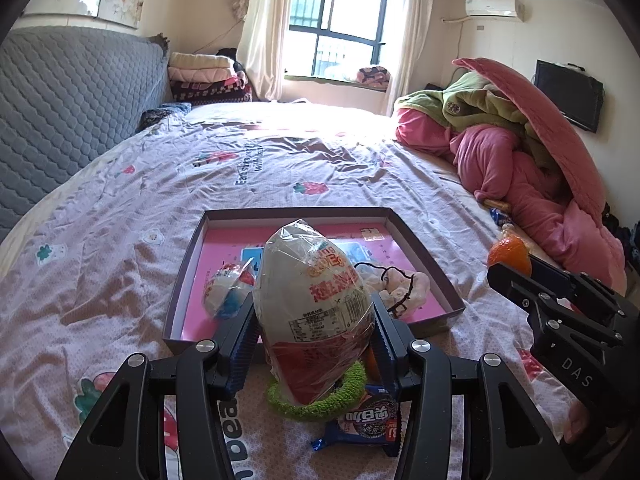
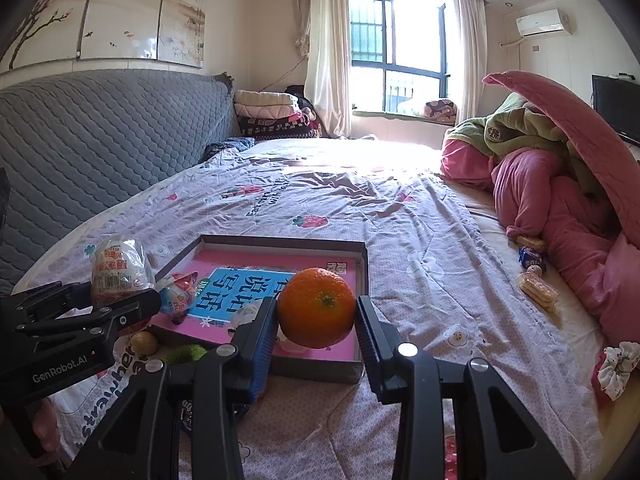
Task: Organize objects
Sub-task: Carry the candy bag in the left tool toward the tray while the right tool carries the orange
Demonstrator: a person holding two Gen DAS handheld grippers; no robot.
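Left wrist view: the left hand-held gripper (image 1: 314, 334) is clamped at mid width on a plastic-wrapped snack pack (image 1: 314, 308), held upright just short of the near rim of the tray (image 1: 436, 264) on the bed (image 1: 120, 208). It looks poised that way to go over the rim. Inside the tray lie a small wrapped egg (image 1: 228, 290) and a pale scrunchie (image 1: 404, 286). Nearer than the tray, under the pack, sit a green ring (image 1: 316, 402) and a blue biscuit packet (image 1: 366, 426), not yet sorted

Right wrist view: the right hand-held gripper (image 2: 316, 322) is closed fairly narrow on an orange (image 2: 316, 307), both pads pressing its sides, lifted over the tray's near right corner, probably for dropping in. Right of the tray, biscuits (image 2: 536, 290) and another scrunchie (image 2: 614, 364) lie loose
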